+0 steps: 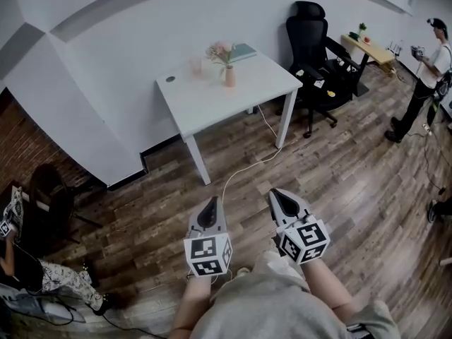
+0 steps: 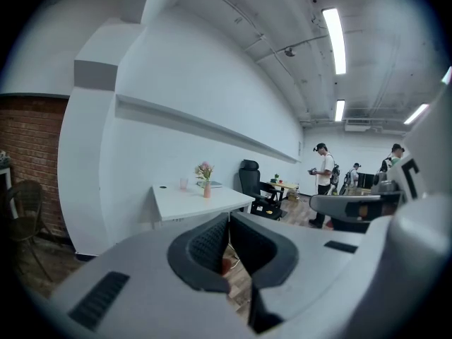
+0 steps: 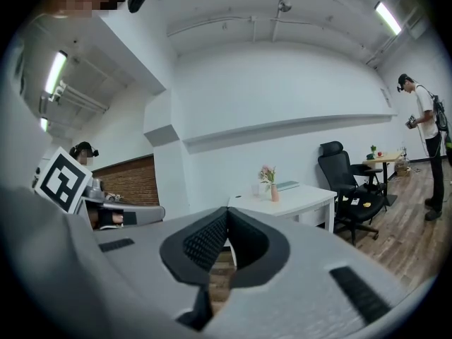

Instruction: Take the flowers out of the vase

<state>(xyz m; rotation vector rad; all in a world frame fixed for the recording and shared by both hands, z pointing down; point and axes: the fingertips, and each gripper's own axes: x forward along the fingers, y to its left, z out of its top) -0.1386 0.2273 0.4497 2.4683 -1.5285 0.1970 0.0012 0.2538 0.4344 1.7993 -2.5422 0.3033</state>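
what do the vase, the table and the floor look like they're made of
Vase: probably matte ceramic, judging by its even pink, dull surface, though it is too small to be sure.
Table: smooth white top and legs with no grain showing, so likely painted or laminated board.
Floor: wood or wood-look planks, brown with grain streaks and plank seams.

Bright, even indoor light is coming from ceiling strip lights (image 2: 333,39), which are glaring white and casting only a soft shadow beneath the worktop (image 1: 212,101), while wide-angle distortion is bending the walls and black vignetting is ringing both gripper views' edges, nearest surfaces blurring slightly.
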